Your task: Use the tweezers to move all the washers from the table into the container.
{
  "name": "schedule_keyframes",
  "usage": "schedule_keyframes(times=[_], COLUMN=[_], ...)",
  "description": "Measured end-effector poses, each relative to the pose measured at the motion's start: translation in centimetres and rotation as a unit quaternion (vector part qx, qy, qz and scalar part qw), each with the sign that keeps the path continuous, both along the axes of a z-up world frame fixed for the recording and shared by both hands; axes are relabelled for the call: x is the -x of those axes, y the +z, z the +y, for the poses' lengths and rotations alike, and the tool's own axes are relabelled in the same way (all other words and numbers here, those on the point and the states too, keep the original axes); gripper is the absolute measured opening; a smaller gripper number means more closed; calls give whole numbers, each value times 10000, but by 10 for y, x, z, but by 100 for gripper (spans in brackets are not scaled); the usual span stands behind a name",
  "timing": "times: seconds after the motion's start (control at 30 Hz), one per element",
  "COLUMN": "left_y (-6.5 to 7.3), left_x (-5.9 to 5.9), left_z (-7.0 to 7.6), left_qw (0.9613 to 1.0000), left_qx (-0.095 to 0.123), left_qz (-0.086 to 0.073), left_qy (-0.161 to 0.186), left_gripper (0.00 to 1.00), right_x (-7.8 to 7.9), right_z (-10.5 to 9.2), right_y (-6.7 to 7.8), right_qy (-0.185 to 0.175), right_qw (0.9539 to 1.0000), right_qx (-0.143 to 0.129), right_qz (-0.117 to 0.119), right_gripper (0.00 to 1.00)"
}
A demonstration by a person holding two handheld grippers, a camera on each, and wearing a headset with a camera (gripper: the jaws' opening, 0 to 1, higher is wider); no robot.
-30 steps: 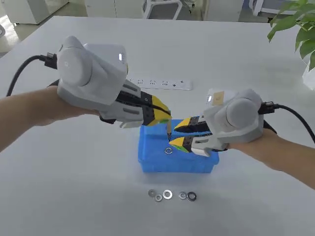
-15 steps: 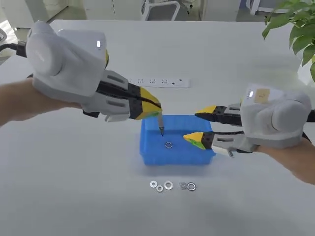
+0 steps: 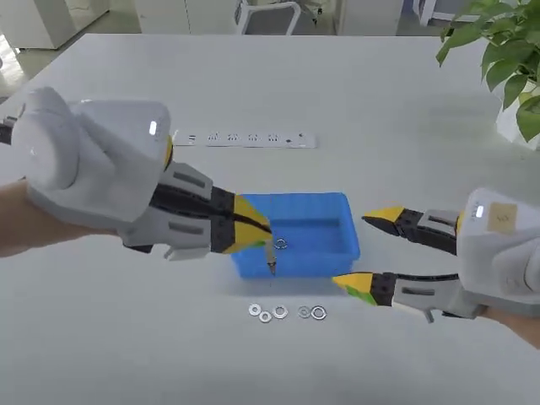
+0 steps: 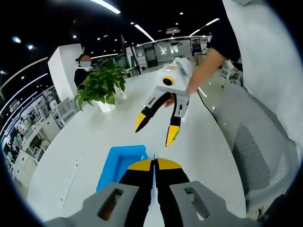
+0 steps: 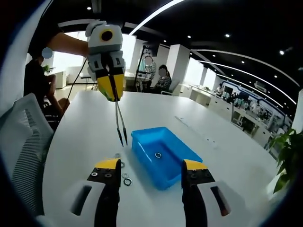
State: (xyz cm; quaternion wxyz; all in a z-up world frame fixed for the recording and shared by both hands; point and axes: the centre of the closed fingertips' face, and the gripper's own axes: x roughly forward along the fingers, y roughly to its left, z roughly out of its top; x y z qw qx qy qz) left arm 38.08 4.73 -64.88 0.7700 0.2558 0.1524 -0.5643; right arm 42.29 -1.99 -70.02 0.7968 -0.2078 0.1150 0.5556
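A blue container (image 3: pixel 329 226) sits mid-table with one washer (image 3: pixel 280 245) inside. Several washers (image 3: pixel 280 312) lie in a row on the table just in front of it. My left gripper (image 3: pixel 260 232) is shut on thin tweezers (image 3: pixel 270 257), whose tips hang over the container's near wall, above the row. My right gripper (image 3: pixel 364 251) stands open and empty to the right of the container. In the right gripper view, the tweezers (image 5: pixel 120 123) point down beside the container (image 5: pixel 175 163), near the washers (image 5: pixel 126 178). The left gripper view has its jaws closed on the tweezers (image 4: pixel 154 158).
A white power strip (image 3: pixel 245 138) lies behind the container. A potted plant (image 3: pixel 498 59) stands at the far right of the white table (image 3: pixel 126 337). Chairs stand beyond the table's far edge. People are in the background of the gripper views.
The left gripper has carried the tweezers from over the container's inside toward its near wall and the washers. The right gripper has drawn away to the right. The head camera also shifted.
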Motion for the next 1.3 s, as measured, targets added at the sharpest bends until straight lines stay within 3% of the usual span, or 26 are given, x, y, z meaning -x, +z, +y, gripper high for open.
schedule_keyframes(times=[0.1, 0.17, 0.43, 0.57, 0.7, 1.13, 1.3], left_y=[-12, -19, -35, -39, -44, -50, -49], left_x=[6, 8, 15, 14, 8, 12, 13], left_z=[1, 3, 4, 2, -1, 2, 0], left_qw=[9999, 9998, 9994, 9990, 9990, 9986, 9985], left_qx=[24, -23, -27, 12, -23, -76, 8], left_qz=[148, 174, 314, 410, 397, 472, 487], left_qy=[54, 95, 149, 174, 220, 234, 268], left_gripper=[5, 5, 5, 5, 5, 5, 5], right_x=[8, 11, 36, 42, 45, 50, 54], right_z=[-4, -7, -7, -10, -12, -10, -8], right_y=[-11, -16, -29, -38, -45, -51, -54], right_qy=[34, 7, 33, 61, 45, 129, 209], right_qw=[9998, 9998, 9969, 9967, 9953, 9933, 9926], right_qx=[94, 165, -65, 34, 86, 132, 199], right_qz=[177, 138, 787, 804, 962, 1141, 1180], right_gripper=[57, 58, 74, 76, 78, 84, 83])
